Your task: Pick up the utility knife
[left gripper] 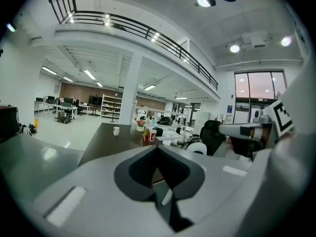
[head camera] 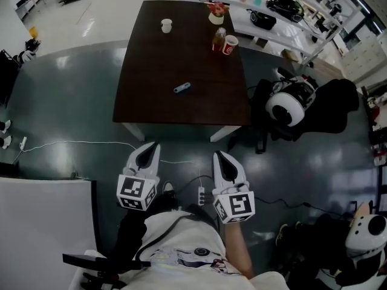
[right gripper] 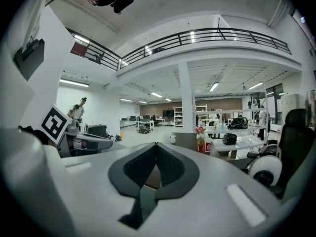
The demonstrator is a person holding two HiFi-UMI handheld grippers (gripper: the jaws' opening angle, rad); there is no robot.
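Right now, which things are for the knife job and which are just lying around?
For the job: utility knife, the table it lies on, left claw and right claw, both shut, empty.
Just lying about: white cup, red cup, bottle, flower pot, power strip.

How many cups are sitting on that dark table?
2. A white cup at the far edge of the table; a red cup toward its right side, beside a bottle. None seem hidden.

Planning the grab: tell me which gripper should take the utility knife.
Left, narrowly. The utility knife lies on the dark table, nearly midway ahead of both shut grippers, slightly closer to the left gripper than the right gripper. Either could do it.
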